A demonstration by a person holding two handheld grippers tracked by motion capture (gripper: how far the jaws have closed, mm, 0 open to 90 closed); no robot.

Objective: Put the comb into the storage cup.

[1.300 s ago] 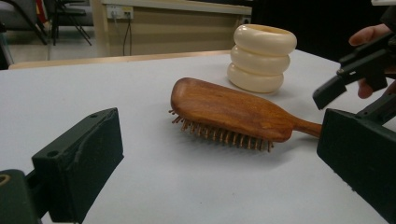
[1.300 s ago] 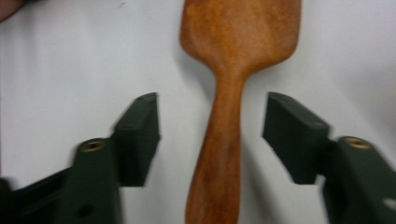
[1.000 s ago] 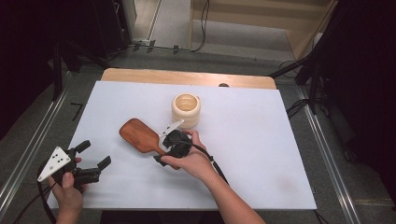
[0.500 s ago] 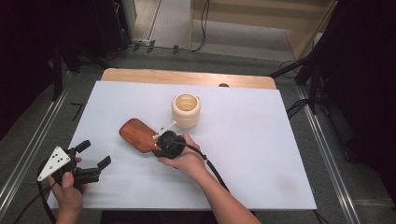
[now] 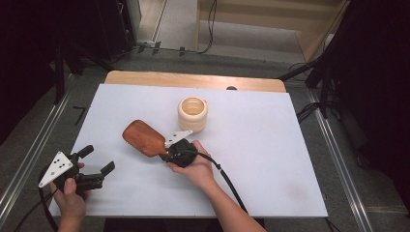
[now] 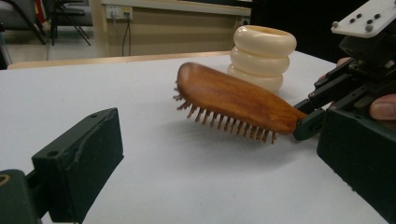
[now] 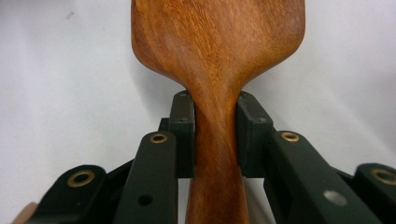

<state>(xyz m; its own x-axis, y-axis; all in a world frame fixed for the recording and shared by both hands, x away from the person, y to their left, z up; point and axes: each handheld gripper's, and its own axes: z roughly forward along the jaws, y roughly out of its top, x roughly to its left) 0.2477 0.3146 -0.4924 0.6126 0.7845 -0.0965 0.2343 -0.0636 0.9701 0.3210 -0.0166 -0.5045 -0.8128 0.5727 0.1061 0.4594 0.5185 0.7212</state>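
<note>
Fingers (image 7: 181, 135) of right gripper (image 5: 169, 153) clamped on hairbrush (image 5: 143, 137) handle, long axis running away toward left; left gripper (image 5: 99, 163) spread wide, apart.

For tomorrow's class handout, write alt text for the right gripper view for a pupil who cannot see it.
The right gripper is shut on the narrow handle of a wooden hairbrush, one black pad pressing each side. The brush's broad smooth back widens toward the top of the picture, over a white table.
</note>
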